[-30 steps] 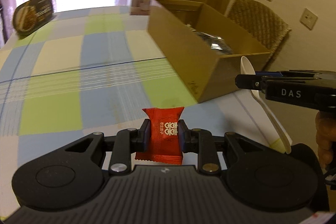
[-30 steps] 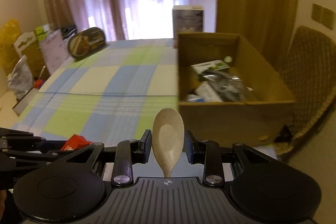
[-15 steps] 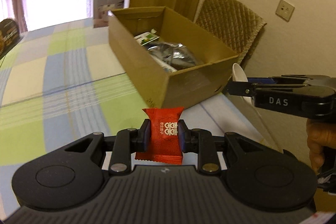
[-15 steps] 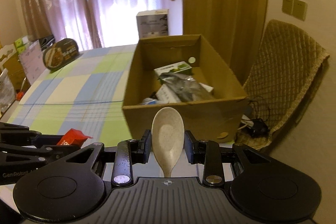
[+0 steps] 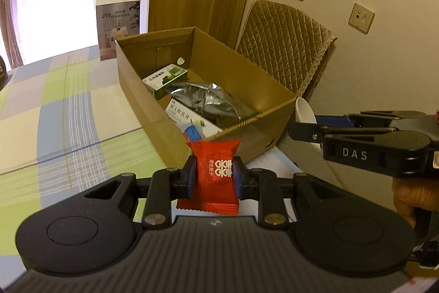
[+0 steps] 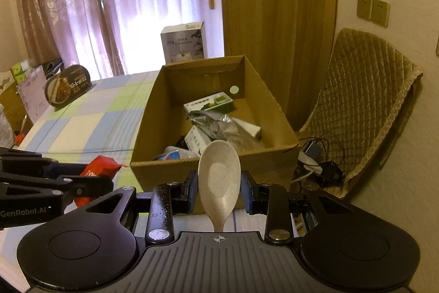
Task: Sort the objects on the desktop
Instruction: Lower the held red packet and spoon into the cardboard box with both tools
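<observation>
**Both grippers loaded in front of the open box**

The left gripper (image 5: 214,177) is clamping a red snack packet (image 5: 212,175) between its blue-padded fingers (image 5: 191,177), the packet standing upright with its white emblem facing the camera. The right gripper (image 6: 219,190) is pinching a pale speckled spoon (image 6: 218,180) by the lower part of its bowl, bowl pointing up and the handle running back toward the gripper body (the handle's end is hidden under the housing).

Just ahead of both sets of fingers, an open cardboard box (image 6: 277,164) is sitting on a table with a blue, green and cream checked cloth (image 5: 68,111). Inside the box are lying a green-and-white carton (image 5: 164,77), a crumpled silver foil bag (image 5: 208,98) and a white carton with green print (image 5: 189,117); something blue and white is showing at the near wall, probably a small pouch.

In the left wrist view the right gripper is reaching in from the right, a hand (image 5: 411,194) gripping it. A white appliance box (image 6: 183,43) is standing beyond the box, and a quilted chair (image 6: 367,106) is beside the table.
</observation>
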Demonstrator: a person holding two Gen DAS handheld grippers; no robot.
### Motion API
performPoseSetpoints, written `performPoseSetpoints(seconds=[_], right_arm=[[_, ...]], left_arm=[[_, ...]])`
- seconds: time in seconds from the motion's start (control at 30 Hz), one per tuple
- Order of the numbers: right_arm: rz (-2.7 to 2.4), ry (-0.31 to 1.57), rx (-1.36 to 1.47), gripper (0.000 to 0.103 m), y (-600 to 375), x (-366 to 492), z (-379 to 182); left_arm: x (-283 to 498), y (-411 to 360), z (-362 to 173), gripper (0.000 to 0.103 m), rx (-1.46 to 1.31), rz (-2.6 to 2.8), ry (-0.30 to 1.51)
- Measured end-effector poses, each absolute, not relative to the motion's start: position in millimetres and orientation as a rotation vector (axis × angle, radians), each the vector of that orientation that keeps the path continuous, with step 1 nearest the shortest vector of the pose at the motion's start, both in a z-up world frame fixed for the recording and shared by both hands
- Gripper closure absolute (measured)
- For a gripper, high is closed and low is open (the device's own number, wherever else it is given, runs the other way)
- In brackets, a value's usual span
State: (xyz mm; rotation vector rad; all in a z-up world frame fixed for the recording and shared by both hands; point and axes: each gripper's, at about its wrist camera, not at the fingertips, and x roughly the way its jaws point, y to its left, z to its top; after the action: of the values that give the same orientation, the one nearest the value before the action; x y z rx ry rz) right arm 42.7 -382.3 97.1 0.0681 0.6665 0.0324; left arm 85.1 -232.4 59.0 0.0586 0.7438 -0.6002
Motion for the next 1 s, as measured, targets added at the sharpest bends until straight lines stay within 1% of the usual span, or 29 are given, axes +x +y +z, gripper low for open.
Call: performPoseSetpoints(seconds=[0.6,1.0], right_arm=[[0.053,0.627,0.029,0.073,-400.2,89.2,115.6],[0.086,0.640,0.008,0.073,-405.5,135.0,113.0]], left_arm=[[129.4,-252.8,71.8,0.081,0.043,-0.600,0.720],[168.4,-270.3,69.8,0.081,0.031,-0.597,0.729]])
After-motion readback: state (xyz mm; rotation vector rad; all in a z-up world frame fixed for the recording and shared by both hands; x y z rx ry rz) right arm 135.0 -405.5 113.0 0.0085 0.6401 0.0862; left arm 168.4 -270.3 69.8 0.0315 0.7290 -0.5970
